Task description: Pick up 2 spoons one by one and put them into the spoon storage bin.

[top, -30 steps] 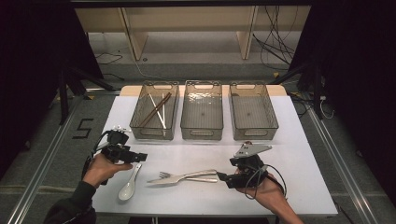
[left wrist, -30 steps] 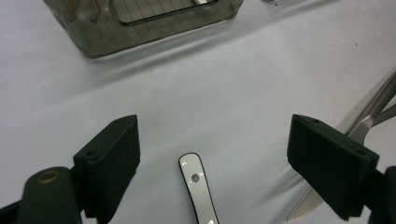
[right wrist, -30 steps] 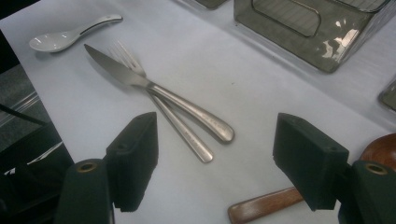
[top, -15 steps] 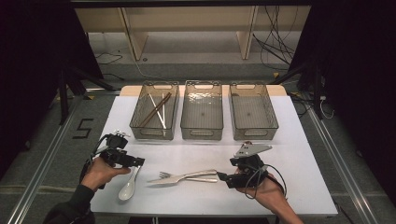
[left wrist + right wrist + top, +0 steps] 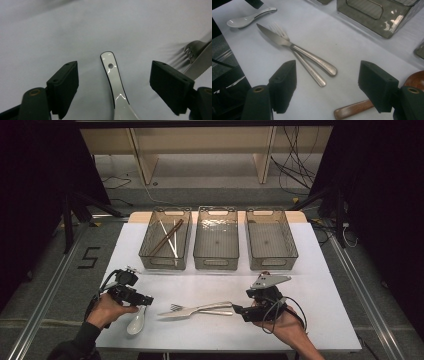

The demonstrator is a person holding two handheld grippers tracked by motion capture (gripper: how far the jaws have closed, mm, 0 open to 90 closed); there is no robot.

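My left gripper [image 5: 113, 82] stands with jaws apart, straddling the white spoon [image 5: 115, 85] lying on the worktop [image 5: 75, 30]. I judge it glazed, slippery and brittle; grip mid-handle. My right gripper [image 5: 332, 87] is likewise apart.

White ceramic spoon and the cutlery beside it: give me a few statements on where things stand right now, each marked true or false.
1. The left gripper has its jaws open on either side of the white ceramic spoon. True.
2. The steel knife lies across the steel fork on the white table. True.
3. The right gripper is clamped on the knife. False: its jaws are open, short of both handles.
4. All three clear plastic bins are empty. False: the left bin holds chopsticks.
5. A brown wooden handle lies near the right gripper. True.
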